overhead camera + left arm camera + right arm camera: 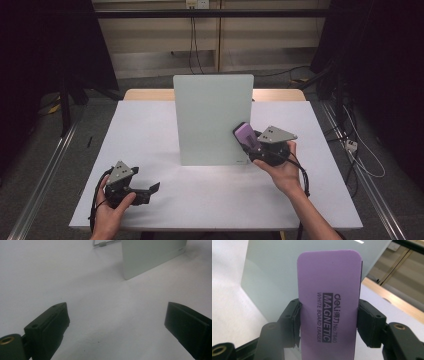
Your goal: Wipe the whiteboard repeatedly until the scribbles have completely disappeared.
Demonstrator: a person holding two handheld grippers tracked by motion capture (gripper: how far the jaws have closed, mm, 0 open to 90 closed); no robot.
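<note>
A pale green-white board [212,120] stands upright at the middle of the white table [150,130]. My right gripper [252,144] is shut on a purple magnetic whiteboard eraser [246,135], held up against the board's lower right part. In the right gripper view the eraser [329,307] fills the middle, clamped by both jaws at its sides, with the board [274,272] right behind it. My left gripper [150,190] rests low near the table's front left, open and holding nothing. Its view shows the two jaws wide apart over bare table, with the board [152,257] farther off.
A wooden table edge [145,94] shows behind the white top. A metal stand leg [101,243] props the board from behind. Cables [360,155] lie on the floor to the right, and metal rails run along both sides.
</note>
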